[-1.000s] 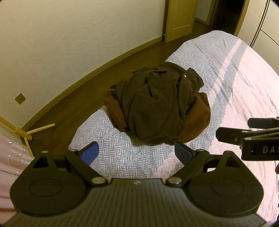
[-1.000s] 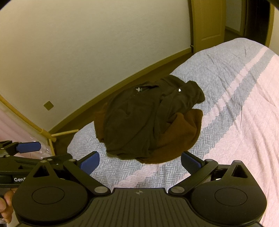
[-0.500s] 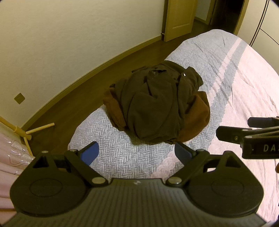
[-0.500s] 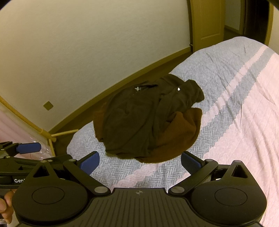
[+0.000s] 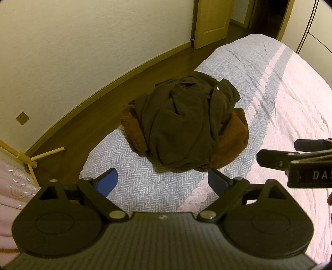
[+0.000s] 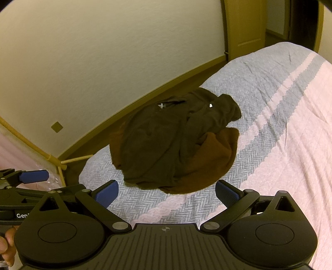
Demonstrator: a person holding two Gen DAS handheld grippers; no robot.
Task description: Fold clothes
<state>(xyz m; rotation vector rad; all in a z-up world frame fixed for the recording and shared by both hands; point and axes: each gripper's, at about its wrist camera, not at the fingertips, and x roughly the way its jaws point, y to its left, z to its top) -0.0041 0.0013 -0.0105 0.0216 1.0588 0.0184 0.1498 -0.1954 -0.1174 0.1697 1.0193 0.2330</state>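
- Clothes (image 5: pixel 184 124), a crumpled heap of a dark olive-brown garment over a rust-brown one, are being shown lying near the edge of the bed, untouched and not yet unfolded.
- Nearest the cameras, the left gripper (image 5: pixel 162 180) is being held above the bedspread (image 5: pixel 141 187) short of the heap, its blue-padded fingers spread wide with nothing between them.
- The right gripper (image 6: pixel 167 192) is being held alongside it in the same way, fingers parted and empty, just short of the heap's near hem.
- Just beyond the fingertips, the dark garment (image 6: pixel 157 143) is being seen draped over the top, with its folded lower edge closest; this loose edge is judged the easiest place for a hold.
- The rust-brown garment (image 6: pixel 209 160) is being seen spilling out to the right and underneath, so a deep pinch is likely to catch both layers.
- The fabric is judged soft, limp and light, fleece-like, likely to sag and slide when lifted; two spaced holds on one hem or the shoulders are advised.
- Farther off, a small pale tag (image 5: pixel 217 88) and a collar-like opening are being seen on the far side.
- Beyond the bed, a wooden floor (image 5: pixel 87 116), a wall and a door (image 5: pixel 209 18) are being seen.
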